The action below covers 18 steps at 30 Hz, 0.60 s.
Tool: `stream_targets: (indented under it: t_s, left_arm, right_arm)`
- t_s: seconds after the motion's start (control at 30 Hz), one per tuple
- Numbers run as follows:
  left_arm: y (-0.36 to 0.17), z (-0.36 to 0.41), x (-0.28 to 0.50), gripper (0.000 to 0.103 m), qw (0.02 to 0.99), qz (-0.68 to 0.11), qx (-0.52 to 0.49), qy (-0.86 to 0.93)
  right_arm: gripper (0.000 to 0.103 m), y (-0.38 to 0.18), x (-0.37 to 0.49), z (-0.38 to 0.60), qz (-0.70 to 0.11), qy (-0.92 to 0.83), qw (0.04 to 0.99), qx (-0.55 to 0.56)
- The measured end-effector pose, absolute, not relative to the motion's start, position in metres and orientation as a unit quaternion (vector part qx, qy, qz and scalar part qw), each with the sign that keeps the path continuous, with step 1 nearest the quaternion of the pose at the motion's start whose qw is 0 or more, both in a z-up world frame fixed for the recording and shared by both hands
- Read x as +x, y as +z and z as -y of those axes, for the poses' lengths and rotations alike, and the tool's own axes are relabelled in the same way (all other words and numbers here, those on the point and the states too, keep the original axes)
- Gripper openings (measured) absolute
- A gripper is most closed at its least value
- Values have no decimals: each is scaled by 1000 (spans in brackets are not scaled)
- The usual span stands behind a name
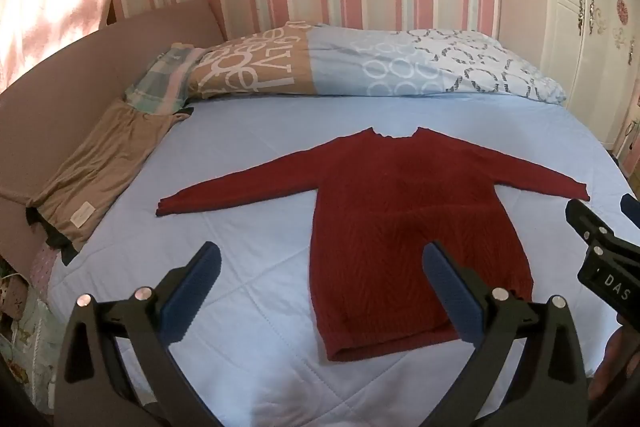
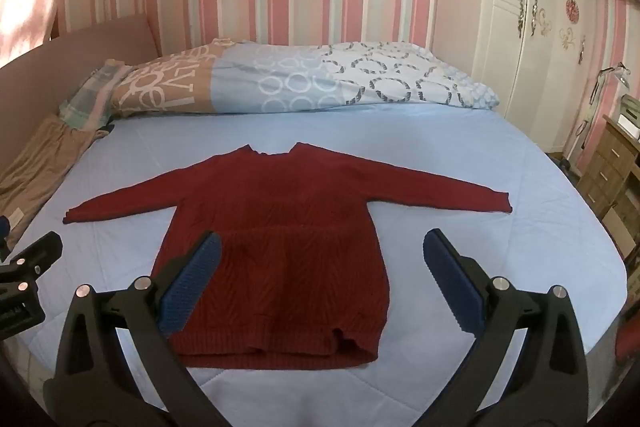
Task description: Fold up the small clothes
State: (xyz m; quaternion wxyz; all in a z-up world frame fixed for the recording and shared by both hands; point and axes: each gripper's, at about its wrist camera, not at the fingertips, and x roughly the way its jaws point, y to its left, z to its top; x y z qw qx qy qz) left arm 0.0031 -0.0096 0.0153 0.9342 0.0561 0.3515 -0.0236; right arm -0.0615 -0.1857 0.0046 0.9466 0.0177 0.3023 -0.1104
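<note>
From the left wrist, the left gripper [image 1: 320,267] hangs spread wide and empty above a red knit sweater [image 1: 400,207] lying flat on the blue bed [image 1: 248,147], sleeves out. From the right wrist, the right gripper [image 2: 322,259] is likewise released over the hem; the knit looks soft, limp and light, best pinched at a cuff or shoulder.

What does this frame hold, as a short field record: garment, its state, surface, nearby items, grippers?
garment: red knit sweater
state: spread flat, both sleeves out sideways, unfolded
surface: light blue bed sheet
nearby: patterned duvet at the far edge; tan garment at the bed's left side
left gripper: open, above the sweater's left hem, holding nothing
right gripper: open, above the hem, holding nothing
</note>
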Motion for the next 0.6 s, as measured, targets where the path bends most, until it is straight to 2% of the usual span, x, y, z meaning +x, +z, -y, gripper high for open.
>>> stream_targets:
  t_s: [0.6]
  left_arm:
    - [10, 8, 5, 101, 934, -352, 53, -28]
  right_arm:
    - [100, -1, -62, 188, -303, -110, 946, 18]
